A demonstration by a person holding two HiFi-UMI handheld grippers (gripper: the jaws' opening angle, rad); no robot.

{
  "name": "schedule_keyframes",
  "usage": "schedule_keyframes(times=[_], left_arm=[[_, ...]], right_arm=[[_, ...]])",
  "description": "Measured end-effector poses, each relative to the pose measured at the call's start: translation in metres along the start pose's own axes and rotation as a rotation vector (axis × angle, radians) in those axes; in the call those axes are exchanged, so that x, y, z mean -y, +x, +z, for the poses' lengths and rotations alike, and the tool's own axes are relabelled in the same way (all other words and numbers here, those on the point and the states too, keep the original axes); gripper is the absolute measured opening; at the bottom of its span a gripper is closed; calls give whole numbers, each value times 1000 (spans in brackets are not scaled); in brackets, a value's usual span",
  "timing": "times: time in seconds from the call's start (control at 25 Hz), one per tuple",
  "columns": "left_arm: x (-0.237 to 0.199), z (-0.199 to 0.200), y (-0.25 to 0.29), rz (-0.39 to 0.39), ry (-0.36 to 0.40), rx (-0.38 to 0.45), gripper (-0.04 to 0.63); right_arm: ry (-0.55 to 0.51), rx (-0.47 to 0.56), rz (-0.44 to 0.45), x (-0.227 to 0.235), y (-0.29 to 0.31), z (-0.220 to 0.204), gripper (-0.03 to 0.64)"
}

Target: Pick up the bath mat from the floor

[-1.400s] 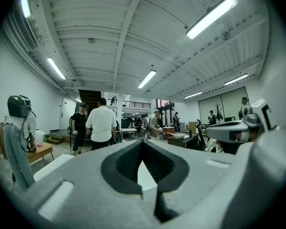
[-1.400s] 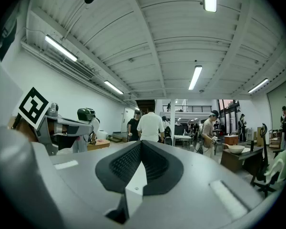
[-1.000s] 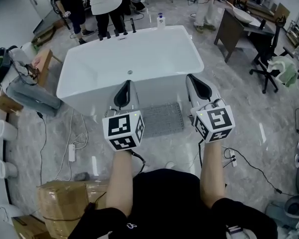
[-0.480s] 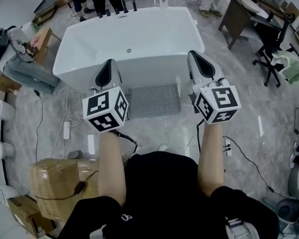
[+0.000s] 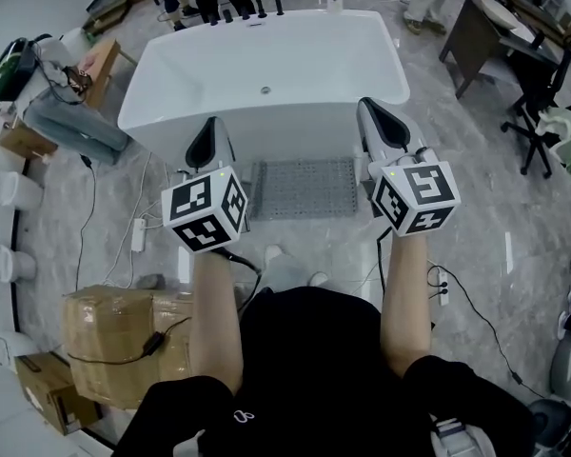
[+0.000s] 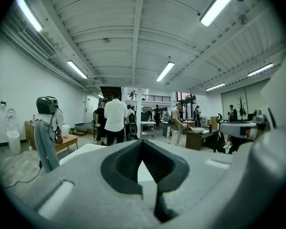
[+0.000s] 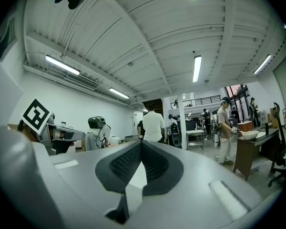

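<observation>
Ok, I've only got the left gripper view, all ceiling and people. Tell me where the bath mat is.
Observer: The grey bath mat lies flat on the floor, right in front of the near side of the white bathtub.
Operator: Now place my grippers against it.
Observer: In the head view the left gripper shows left of the mat and the right gripper right of it. Neither holds it.
Operator: Give me the right jaws.
Observer: Shut, with nothing between them.
</observation>
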State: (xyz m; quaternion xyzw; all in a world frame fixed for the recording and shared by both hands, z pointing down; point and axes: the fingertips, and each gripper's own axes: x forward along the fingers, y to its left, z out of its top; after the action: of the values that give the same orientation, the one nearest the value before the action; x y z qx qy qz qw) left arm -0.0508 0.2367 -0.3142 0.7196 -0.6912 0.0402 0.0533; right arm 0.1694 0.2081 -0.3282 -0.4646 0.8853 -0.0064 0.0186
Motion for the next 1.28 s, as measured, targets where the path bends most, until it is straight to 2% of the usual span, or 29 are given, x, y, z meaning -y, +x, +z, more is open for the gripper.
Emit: schedule_keyframes(times=[0.32,0.52,0.64,0.88,1.08,1.28], left_arm=[[-4,-8,15,-10,10,-27,0],[4,-20,40,-14,153,-65,0],[12,-23,60,-81,106,-71,0],[10,-38,98,-126,58,-125,0],[-18,-56,123,-118,52,-183,0],[-72,-71,151,-76,45,-246,0]], right_arm=[[10,-5,18,-2,12,-6,3],[9,-48,3,2,26,-21,3],[6,-64,-13,11,35,-28,3],[38,-99,-83,38,53,-41,3],[69,-152,-56,30,98,-67,3],[96,-172,-11,11,160,-84,3]])
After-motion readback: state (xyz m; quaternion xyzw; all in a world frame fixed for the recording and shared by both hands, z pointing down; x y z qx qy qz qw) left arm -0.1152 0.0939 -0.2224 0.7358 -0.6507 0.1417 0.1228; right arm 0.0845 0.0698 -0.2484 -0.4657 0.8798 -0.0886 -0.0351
